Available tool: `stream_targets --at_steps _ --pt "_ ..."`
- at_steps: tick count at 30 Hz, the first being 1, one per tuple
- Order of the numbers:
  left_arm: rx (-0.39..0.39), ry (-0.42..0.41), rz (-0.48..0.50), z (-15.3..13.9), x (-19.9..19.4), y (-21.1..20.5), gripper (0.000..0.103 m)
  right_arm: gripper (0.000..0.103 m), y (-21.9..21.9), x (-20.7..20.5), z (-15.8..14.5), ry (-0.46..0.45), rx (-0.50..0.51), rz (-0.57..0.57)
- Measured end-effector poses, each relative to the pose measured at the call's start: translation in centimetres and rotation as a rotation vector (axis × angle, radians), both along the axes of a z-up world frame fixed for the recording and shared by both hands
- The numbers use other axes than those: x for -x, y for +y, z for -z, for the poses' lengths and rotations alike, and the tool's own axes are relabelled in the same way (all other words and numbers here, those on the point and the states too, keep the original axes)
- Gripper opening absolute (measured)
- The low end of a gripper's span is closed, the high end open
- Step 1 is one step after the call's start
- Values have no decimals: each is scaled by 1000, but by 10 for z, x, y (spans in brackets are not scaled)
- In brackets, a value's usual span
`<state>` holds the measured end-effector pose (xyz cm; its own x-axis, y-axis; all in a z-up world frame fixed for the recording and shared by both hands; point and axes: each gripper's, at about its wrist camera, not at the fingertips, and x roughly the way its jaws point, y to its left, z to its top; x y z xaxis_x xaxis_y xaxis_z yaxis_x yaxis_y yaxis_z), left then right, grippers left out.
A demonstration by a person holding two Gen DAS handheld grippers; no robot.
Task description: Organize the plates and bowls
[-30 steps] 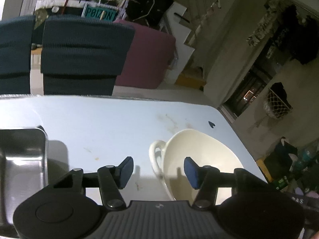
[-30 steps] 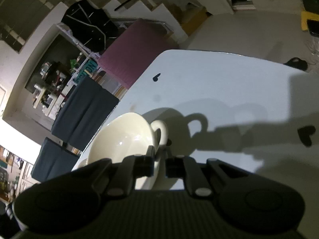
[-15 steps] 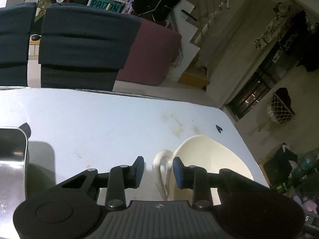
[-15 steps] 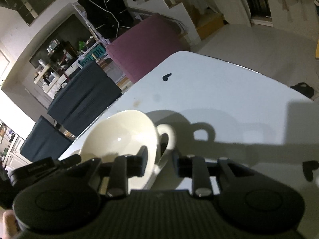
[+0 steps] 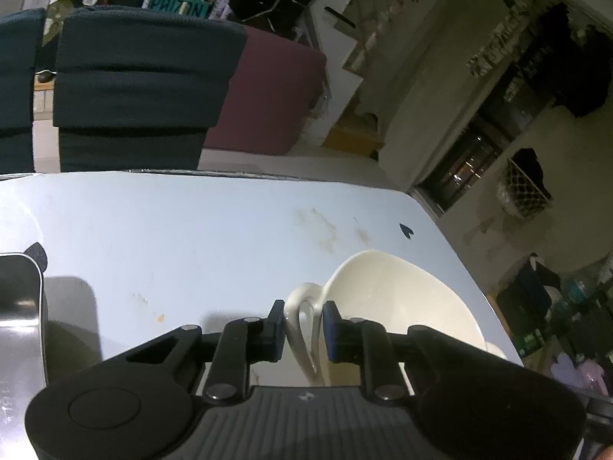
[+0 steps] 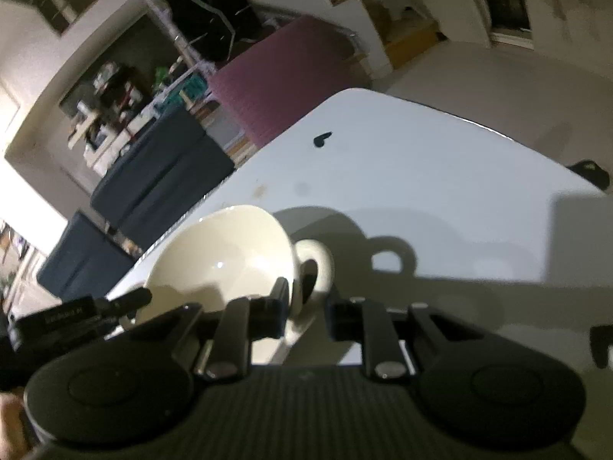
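Both grippers close on a cream bowl's (image 5: 398, 306) handles: the left gripper (image 5: 303, 329) pinches one loop, the right gripper's (image 6: 305, 312) pads straddle the other. Uneven grips risk tipping it.

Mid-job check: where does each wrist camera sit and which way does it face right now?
Left wrist: on the left hand-held gripper, looking down across the white table; jaws closing around one loop handle of the cream two-handled ceramic bowl.
Right wrist: on the right hand-held gripper, jaws closing by the opposite handle; a fingertip shows bottom left.
Shared: bowl, table, its black heart mark, dark blue chairs.
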<state>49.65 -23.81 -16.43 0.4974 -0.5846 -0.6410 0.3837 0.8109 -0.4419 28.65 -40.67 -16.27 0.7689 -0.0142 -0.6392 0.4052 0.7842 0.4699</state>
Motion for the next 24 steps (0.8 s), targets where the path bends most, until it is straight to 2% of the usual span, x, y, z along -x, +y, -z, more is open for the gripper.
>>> stream_targets --at_steps 6,12,16,24 --pt "-25 -32 7 -1 4 -2 21 24 4 -3 -4 11 40 -12" --pt "0 -67 -13 2 15 3 20 24 5 -5 -4 6 73 -10" --pt "29 -74 -47 -3 19 9 19 25 14 -5 -10 -12 155 -36" --pt "29 -83 -48 -19 25 15 17 25 12 -3 -15 -53 139 -40"
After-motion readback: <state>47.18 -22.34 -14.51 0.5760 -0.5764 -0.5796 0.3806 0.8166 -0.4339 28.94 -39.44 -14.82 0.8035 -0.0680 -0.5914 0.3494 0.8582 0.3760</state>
